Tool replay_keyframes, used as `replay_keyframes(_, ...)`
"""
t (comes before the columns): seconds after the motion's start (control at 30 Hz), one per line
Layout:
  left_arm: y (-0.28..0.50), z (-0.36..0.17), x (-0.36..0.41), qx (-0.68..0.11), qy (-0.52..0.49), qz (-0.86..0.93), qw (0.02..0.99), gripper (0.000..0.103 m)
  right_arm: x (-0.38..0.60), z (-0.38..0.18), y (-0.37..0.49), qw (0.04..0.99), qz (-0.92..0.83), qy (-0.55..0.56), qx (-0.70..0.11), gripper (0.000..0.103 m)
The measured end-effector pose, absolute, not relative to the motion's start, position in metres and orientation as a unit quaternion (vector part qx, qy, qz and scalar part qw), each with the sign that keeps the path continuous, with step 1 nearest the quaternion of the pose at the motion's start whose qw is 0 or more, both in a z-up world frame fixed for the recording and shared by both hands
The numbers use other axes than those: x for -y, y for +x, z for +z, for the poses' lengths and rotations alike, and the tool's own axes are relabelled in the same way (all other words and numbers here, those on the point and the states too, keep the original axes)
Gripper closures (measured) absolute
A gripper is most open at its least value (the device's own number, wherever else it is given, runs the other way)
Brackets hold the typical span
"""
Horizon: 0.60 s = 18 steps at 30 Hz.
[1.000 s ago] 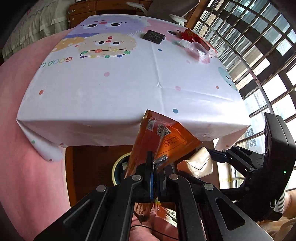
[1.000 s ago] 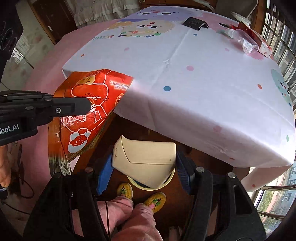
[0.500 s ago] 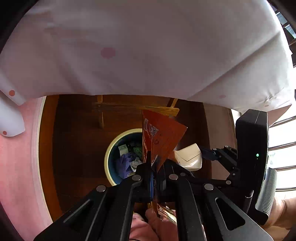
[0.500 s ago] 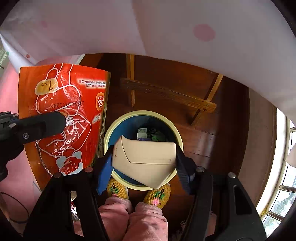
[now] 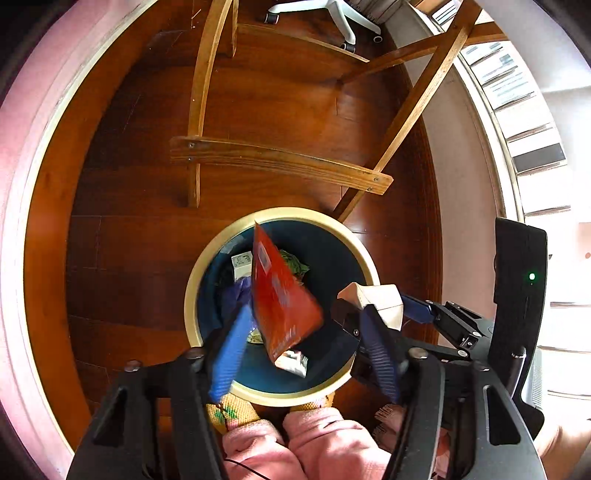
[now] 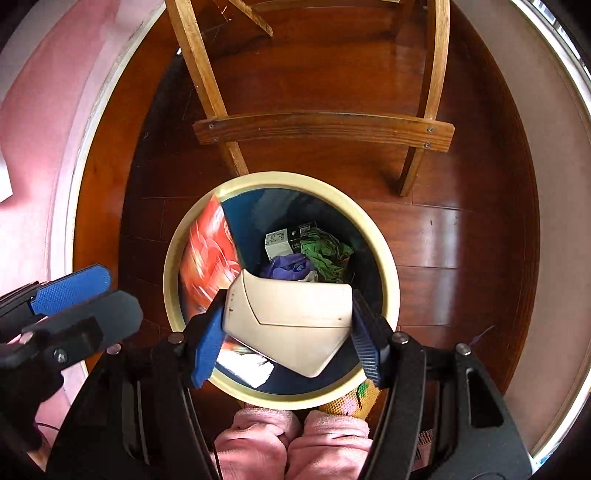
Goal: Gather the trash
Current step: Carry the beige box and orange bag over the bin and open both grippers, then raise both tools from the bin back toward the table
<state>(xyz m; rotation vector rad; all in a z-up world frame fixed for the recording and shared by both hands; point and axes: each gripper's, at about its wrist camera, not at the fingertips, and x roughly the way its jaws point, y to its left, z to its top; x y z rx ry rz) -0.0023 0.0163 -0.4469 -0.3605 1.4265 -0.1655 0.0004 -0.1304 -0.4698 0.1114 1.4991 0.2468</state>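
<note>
Orange wrapper (image 5: pixel 282 295): motion-blurred, print unreadable; tilted on edge inside the bin's mouth, between the left gripper's spread fingers yet touching neither pad; lower end hidden among the rubbish. In the right wrist view (image 6: pixel 208 254), leaned against the bin's left inner wall, lower part covered by the lid piece.

Bin (image 5: pixel 280 214): round, cream rim, dark blue inside, on a wooden floor; near rim cut off by gripper frames. Contents (image 6: pixel 306 251): small printed box, green crumpled paper, purple scrap, white scrap; labels too small to read.

Left gripper (image 5: pixel 295 347): jaws wide apart, blue pads (image 5: pixel 231 354) showing, nothing held.

Right gripper (image 6: pixel 286 328): jaws pinched on a cream lid piece (image 6: pixel 291 317) over the bin's near half; far side of that piece unseen.

Pink trouser legs (image 6: pixel 291 443) and yellow patterned slippers (image 6: pixel 354 402) at the bottom edge, mostly hidden by frames.

Wooden table legs and crossbar (image 6: pixel 325 129) beyond the bin, tops cut off. Office-chair base (image 5: pixel 325 14) at the upper edge, partly out of frame.
</note>
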Motion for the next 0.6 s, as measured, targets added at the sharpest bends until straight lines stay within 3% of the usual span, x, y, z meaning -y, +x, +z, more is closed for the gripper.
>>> replay_keyframes(0.13, -0.002, -0.443, -0.027, -0.651, -0.155, -0.059, 0.741, 0.021, 0.133, -0.469, -0.002, 0.727, 0.107, 0.052, -0.676, 0.036)
replay_keyframes(0.3, -0.010, -0.419, -0.041, -0.642, -0.155, -0.035, 0.750, 0.020, 0.132, -0.443, -0.007, 0.731, 0.106, 0.054, -0.672, 0.033)
replay_keyframes(0.6, -0.033, -0.304, -0.045, -0.598, -0.135, -0.009, 0.790, 0.019, 0.135, -0.341, -0.016, 0.753, 0.106, 0.050, -0.648, 0.032)
